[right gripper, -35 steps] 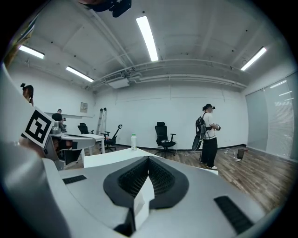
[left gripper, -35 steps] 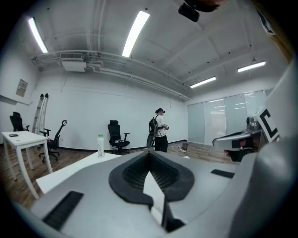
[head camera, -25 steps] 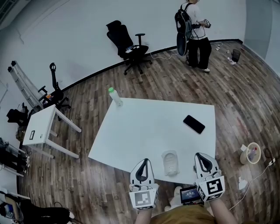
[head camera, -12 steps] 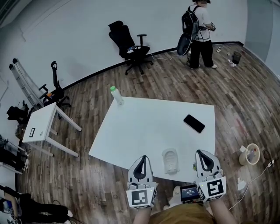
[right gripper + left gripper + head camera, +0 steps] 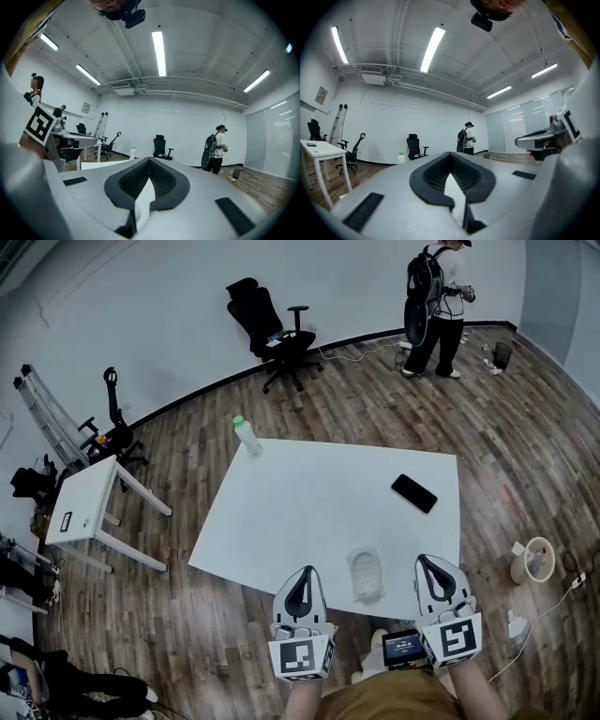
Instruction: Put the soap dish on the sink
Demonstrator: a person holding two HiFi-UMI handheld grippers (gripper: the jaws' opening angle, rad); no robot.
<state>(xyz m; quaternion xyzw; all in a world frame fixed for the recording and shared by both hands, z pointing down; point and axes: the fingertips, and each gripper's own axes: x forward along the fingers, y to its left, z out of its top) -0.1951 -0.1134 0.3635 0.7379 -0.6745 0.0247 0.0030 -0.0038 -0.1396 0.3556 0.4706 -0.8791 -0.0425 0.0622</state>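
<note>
At the near edge of the white worktop (image 5: 319, 502), a pale, translucent soap dish (image 5: 365, 575) is lying flat, just inside the rim and closer to the right-hand corner than the left. A person is standing over that edge, holding a gripper in each hand, and the dish is sitting between the two tools without either one touching it.

The left gripper (image 5: 302, 571) is pointing level across the near edge, to the left of the dish. Its fingers are clenched tip to tip, with nothing caught between them. The right gripper (image 5: 423, 562) is pointing the same way by the near right corner, on the dish's other side. Its fingers are likewise pressed together at the tips and are carrying nothing. Each tool is showing its marker cube towards the person's body.

Farther along the right side of the worktop, a black phone (image 5: 414, 493) is lying flat, well apart from the dish. At the far left corner, a white bottle with a green cap (image 5: 247, 436) is standing upright.

Beyond the worktop, a black office chair (image 5: 270, 329) is sitting against the white wall, and another person wearing a backpack (image 5: 439, 306) is standing on the wooden floor near the far right corner of the room. A small white table (image 5: 84, 502) is standing off to the left.
</note>
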